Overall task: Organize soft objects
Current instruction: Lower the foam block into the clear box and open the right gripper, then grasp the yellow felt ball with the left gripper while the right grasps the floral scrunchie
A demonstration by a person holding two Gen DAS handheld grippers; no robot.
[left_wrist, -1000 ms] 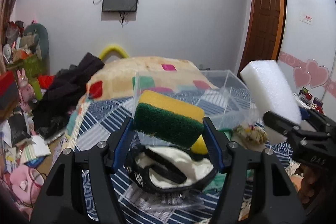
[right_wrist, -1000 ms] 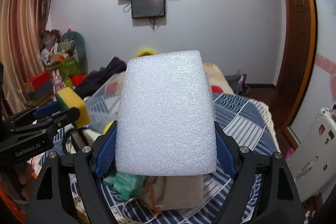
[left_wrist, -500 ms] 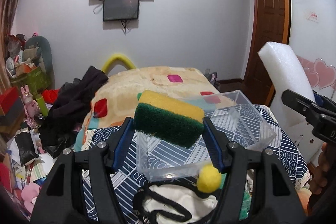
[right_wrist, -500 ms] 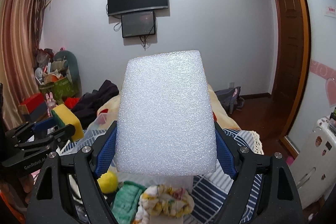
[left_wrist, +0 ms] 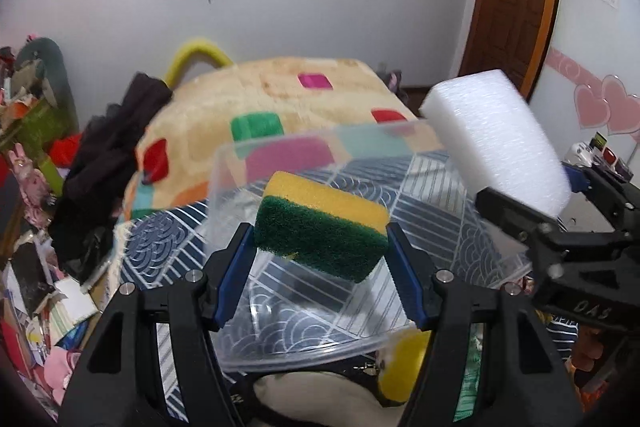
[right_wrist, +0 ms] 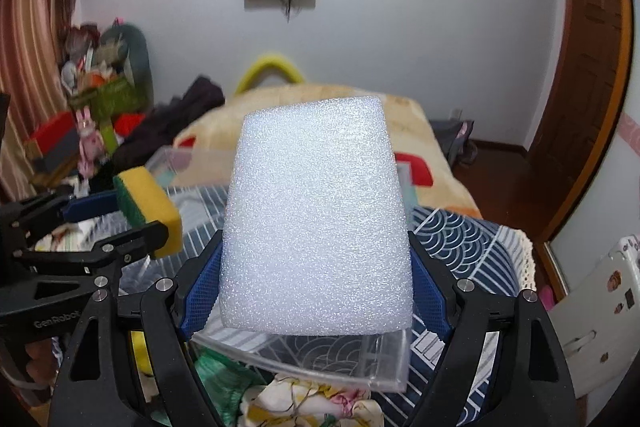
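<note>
My left gripper (left_wrist: pixel 320 255) is shut on a yellow and green sponge (left_wrist: pixel 322 223), held above the clear plastic bin (left_wrist: pixel 304 351). It also shows in the right wrist view (right_wrist: pixel 146 205). My right gripper (right_wrist: pixel 316 283) is shut on a white foam block (right_wrist: pixel 316 215), held over the bin's right part (right_wrist: pixel 360 359). The foam block also shows at the right of the left wrist view (left_wrist: pixel 496 143). The bin stands on a blue patterned bed cover (left_wrist: pixel 160 235).
Below the bin's near rim lie a yellow ball (left_wrist: pixel 404 367), a green cloth (right_wrist: pixel 216 363), a floral cloth (right_wrist: pixel 312 403) and a white, black-edged item (left_wrist: pixel 312 399). A beige blanket (left_wrist: pixel 280 95) and dark clothes (left_wrist: pixel 100 155) lie behind. Clutter fills the left floor (right_wrist: pixel 92 115).
Both grippers have tilted down and moved forward over the bin, which now sits right beneath the sponge and the foam block. Both stay shut on their objects.
</note>
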